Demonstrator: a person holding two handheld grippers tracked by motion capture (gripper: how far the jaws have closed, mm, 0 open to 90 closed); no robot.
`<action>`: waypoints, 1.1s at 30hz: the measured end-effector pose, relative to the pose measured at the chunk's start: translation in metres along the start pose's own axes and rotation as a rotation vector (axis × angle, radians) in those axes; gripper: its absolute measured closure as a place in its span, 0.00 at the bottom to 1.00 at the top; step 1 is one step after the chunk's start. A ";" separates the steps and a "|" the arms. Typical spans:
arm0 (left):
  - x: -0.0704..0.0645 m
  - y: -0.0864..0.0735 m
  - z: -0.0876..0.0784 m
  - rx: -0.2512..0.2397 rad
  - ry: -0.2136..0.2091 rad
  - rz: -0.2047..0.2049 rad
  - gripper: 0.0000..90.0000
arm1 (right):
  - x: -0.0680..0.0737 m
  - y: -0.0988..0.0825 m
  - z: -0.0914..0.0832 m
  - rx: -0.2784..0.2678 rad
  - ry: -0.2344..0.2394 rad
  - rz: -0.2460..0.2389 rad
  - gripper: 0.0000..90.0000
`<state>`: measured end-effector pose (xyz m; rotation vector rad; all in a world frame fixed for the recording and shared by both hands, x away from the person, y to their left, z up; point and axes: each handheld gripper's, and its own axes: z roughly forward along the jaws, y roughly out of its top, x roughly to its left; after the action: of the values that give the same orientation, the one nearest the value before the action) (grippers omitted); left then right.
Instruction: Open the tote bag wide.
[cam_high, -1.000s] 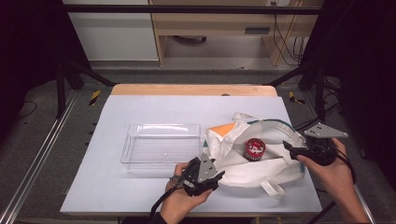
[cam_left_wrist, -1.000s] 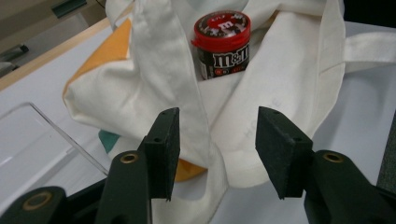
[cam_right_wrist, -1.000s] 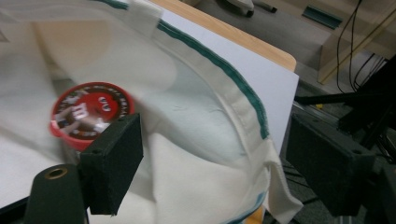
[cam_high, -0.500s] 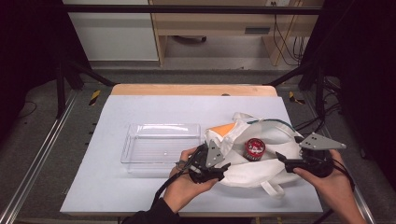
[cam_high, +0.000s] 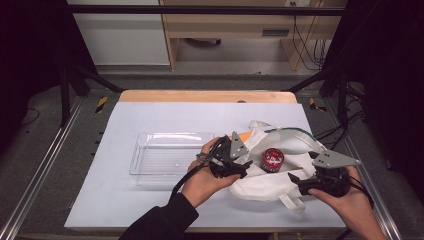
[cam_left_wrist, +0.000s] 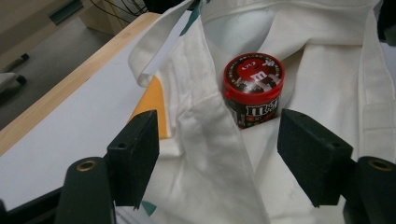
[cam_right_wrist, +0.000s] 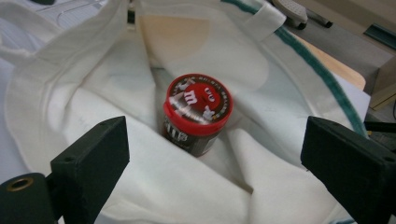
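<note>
A: What lies on the table (cam_high: 150, 115), from largest item down?

B: A white cloth bag (cam_high: 272, 172) spread open at right, and a clear plastic tray (cam_high: 165, 152) just left of it.

A: And the red-lidded candy jar (cam_high: 273, 159)?

B: Upright in the bag's folds, between the two tools, touched by neither.

A: State of the tongs?

B: Left gripper (cam_high: 239, 167): jaws spread, just been opening, bag cloth between them but unpinched. Right gripper (cam_high: 295, 181): jaws spread wide, also just opening, over the bag's near edge, gripping nothing.
</note>
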<state>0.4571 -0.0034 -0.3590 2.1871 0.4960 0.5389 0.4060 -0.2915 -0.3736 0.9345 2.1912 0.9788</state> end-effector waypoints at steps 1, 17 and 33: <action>0.001 0.003 0.004 0.012 -0.008 -0.005 0.33 | 0.001 -0.002 -0.001 -0.001 0.006 -0.002 0.09; 0.011 0.022 0.030 0.025 -0.021 -0.031 0.22 | 0.019 -0.024 0.001 0.033 0.102 -0.072 0.09; 0.010 0.035 0.052 0.043 -0.030 0.001 0.35 | 0.041 -0.022 0.018 0.080 0.183 -0.167 0.12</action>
<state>0.4995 -0.0514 -0.3595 2.2335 0.4951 0.4994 0.3862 -0.2637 -0.4095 0.7064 2.4330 0.9346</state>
